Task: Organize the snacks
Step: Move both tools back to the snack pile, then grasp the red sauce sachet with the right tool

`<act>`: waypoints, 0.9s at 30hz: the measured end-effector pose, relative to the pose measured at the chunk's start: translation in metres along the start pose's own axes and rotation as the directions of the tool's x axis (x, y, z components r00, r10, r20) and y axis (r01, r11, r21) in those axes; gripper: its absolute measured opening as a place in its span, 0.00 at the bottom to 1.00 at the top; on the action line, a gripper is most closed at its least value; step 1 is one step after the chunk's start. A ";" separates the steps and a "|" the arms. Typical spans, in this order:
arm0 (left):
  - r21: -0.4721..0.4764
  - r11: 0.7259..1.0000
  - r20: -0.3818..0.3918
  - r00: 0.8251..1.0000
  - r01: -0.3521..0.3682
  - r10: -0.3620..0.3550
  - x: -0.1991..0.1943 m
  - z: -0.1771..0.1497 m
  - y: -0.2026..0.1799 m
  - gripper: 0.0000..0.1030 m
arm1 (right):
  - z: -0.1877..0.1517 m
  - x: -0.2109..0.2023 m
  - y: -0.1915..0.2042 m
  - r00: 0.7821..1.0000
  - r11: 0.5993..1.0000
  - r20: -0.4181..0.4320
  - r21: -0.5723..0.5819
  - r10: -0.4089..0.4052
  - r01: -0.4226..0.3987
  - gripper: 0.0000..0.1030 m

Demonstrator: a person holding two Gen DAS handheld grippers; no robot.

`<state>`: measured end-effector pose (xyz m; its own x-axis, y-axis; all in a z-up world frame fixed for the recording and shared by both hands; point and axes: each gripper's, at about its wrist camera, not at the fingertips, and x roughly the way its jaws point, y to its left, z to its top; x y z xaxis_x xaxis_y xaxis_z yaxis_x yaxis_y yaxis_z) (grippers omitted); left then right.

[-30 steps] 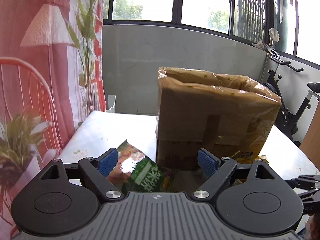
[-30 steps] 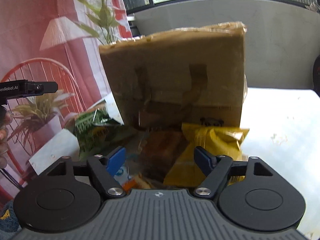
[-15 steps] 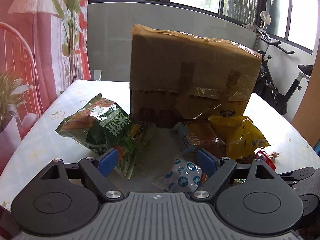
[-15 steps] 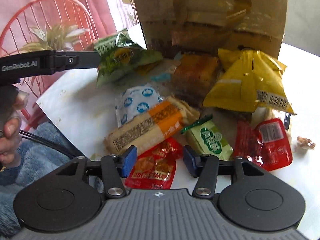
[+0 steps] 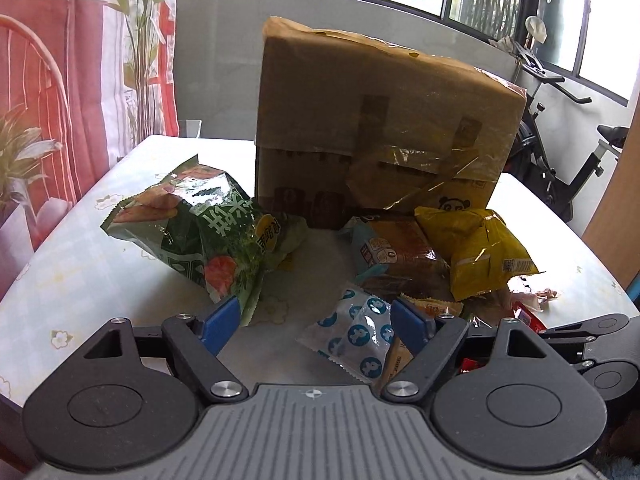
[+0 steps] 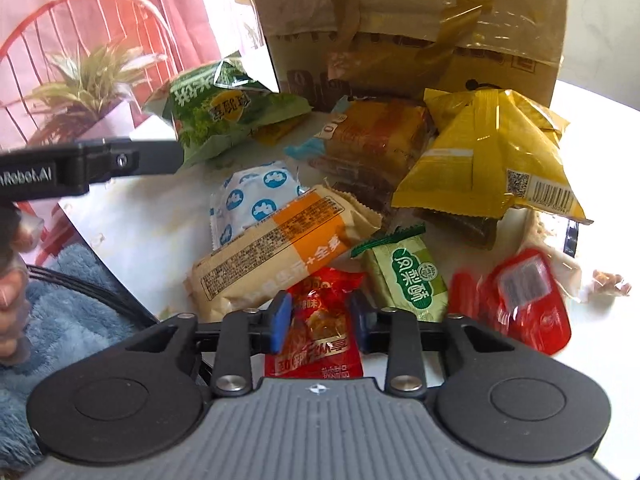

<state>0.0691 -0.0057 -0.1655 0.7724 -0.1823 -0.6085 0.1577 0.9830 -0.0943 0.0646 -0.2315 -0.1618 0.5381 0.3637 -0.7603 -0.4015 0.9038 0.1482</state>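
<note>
Snack packs lie on the table in front of a taped cardboard box. My right gripper hangs low over a small red packet. Its jaws are closing, with the packet between the blue pads and not squeezed. Beside it lie an orange-beige pack, a green pastry and another red packet. My left gripper is open wide and closing slightly. A green chip bag is by its left pad and a white-blue packet by its right.
A yellow bag and a brown cake pack lean near the box. The pale table ends close at the left. An exercise bike stands at the back right. A hand and blue fleece sit at the table's near corner.
Both grippers tipped down and sank toward the snack pile. The right jaws narrowed from wide to close around the red packet. The left jaws closed a little.
</note>
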 end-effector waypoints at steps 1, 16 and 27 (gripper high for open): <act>-0.001 1.000 -0.004 1.000 0.004 -0.004 0.001 -0.001 0.000 0.80 | 0.000 -0.003 -0.001 1.000 1.000 0.012 0.001 -0.003 0.003 0.29; 0.012 1.000 -0.023 0.999 0.026 -0.026 0.006 -0.004 -0.008 0.75 | 0.004 -0.025 -0.018 0.990 0.997 0.134 0.067 -0.052 0.043 0.06; 0.006 1.000 -0.035 0.999 0.023 -0.023 0.010 -0.004 -0.007 0.75 | 0.003 -0.021 -0.012 0.997 0.997 0.066 0.070 -0.026 0.022 0.26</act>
<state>0.0732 -0.0143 -0.1742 0.7467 -0.2038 -0.6331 0.1794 0.9783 -0.1034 0.0601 -0.2496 -0.1457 0.5966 0.3539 -0.7203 -0.3369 0.9251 0.1754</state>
